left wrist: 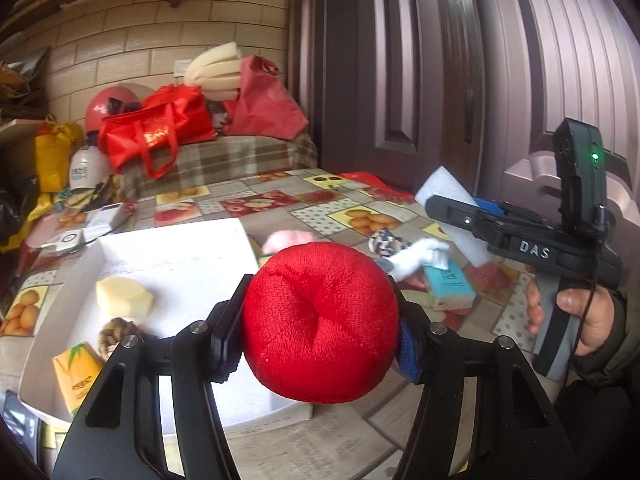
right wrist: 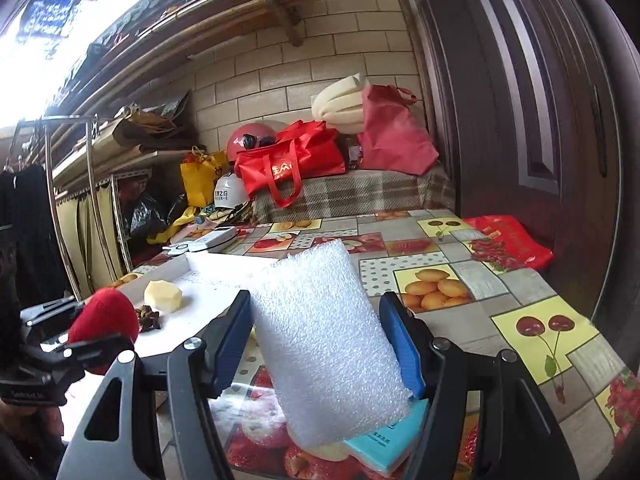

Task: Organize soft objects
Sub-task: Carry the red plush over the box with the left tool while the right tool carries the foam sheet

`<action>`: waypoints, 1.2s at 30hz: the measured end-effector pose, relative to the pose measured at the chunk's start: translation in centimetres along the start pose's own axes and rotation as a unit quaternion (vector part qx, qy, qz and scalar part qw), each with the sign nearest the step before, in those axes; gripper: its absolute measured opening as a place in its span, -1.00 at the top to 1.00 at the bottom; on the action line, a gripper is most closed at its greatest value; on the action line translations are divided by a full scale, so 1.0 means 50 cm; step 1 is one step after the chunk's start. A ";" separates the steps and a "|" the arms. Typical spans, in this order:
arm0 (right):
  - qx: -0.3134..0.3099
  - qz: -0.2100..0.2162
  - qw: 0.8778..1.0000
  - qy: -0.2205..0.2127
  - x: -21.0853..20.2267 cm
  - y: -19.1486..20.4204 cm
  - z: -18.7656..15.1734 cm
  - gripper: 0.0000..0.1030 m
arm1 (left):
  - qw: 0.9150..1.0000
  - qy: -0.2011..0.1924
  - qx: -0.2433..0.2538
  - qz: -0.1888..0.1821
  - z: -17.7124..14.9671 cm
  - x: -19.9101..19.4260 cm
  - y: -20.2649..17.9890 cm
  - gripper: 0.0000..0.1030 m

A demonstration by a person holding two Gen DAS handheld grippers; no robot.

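Left gripper point(left wrist: 320, 330): fingers point(left wrist: 226, 344) clamped on both sides of a red plush ball point(left wrist: 320, 322), held up above the near edge of the white tray point(left wrist: 172, 256).
Right gripper point(right wrist: 324, 344): fingers point(right wrist: 402, 346) pressed on a white foam block point(right wrist: 324, 344), lifted clear of the bench point(right wrist: 472, 280); block stands tilted.
Below the block: teal-topped sponge point(right wrist: 390, 438) lying on the bench.
In the tray: pale yellow foam chunk point(left wrist: 124, 296), brown knotted rope piece point(left wrist: 114, 334), yellow packet point(left wrist: 76, 380).
Bench, right of the tray: pink fluffy item point(left wrist: 286, 240), white cloth wad point(left wrist: 420, 258), patterned ball point(left wrist: 386, 242).
Bench cover: fruit-print oilcloth.
Far end: red bags point(left wrist: 160, 128) on a plaid-covered surface.
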State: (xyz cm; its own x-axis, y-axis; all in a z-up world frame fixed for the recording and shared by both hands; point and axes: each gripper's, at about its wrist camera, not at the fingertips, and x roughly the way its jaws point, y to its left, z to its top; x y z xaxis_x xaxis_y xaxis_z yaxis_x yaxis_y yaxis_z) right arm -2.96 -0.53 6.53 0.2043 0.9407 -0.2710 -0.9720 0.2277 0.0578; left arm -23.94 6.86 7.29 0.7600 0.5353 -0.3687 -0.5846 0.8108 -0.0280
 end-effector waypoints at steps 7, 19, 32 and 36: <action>-0.021 0.004 1.000 0.012 0.035 0.031 0.002 -0.25 | 0.999 -0.006 -0.028 0.035 -0.008 -0.011 0.061 -0.18; -0.042 0.031 0.998 0.036 0.080 0.091 0.001 -0.25 | 0.994 -0.002 -0.058 0.089 -0.020 -0.007 0.143 -0.18; -0.053 0.051 0.996 0.054 0.131 0.142 -0.003 -0.25 | 0.988 -0.011 -0.074 0.137 -0.030 -0.013 0.199 -0.18; -0.080 0.061 0.994 0.051 0.138 0.173 -0.004 -0.25 | 0.986 -0.013 -0.076 0.150 -0.032 -0.013 0.218 -0.18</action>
State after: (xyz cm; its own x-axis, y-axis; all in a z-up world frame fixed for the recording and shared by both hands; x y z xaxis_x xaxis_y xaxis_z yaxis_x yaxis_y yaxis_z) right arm -10.00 7.89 4.98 0.0785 0.9269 -0.3669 -0.9965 0.0629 -0.0542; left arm -31.23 14.98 5.75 0.5528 0.7529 -0.3570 -0.8183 0.5715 -0.0617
